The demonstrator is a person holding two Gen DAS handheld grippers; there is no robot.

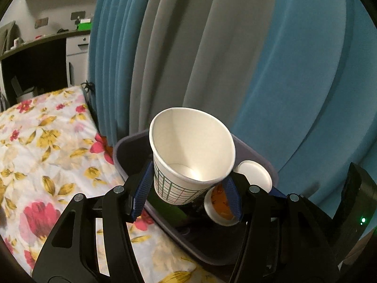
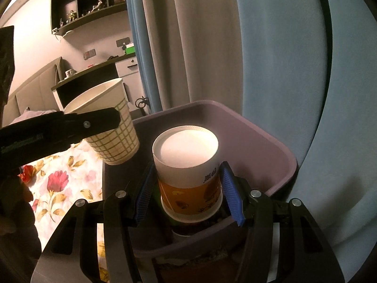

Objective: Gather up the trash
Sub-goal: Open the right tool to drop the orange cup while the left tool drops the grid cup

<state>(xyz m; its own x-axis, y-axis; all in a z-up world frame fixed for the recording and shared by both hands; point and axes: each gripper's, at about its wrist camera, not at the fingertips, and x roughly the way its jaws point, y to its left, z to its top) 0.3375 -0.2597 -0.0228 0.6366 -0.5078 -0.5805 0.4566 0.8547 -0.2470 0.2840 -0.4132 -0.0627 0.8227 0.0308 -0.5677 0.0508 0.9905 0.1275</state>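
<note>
My left gripper (image 1: pixel 187 188) is shut on a white paper cup with a green grid pattern (image 1: pixel 188 155), mouth toward the camera, held over the left rim of a purple bin (image 1: pixel 122 151). The same cup (image 2: pixel 110 127) shows in the right wrist view with the left gripper's finger (image 2: pixel 94 121) across it. My right gripper (image 2: pixel 187 188) is shut on an orange cup with a white lid (image 2: pixel 188 165), held over the bin (image 2: pixel 278 146). In the left wrist view the orange cup (image 1: pixel 220 206) sits behind the blue pad.
The bin stands beside a bed with a floral sheet (image 1: pixel 47 141). Blue and grey curtains (image 1: pixel 212 47) hang right behind the bin. A desk and shelves (image 2: pixel 89 0) lie far left. Dark items lie in the bin's bottom.
</note>
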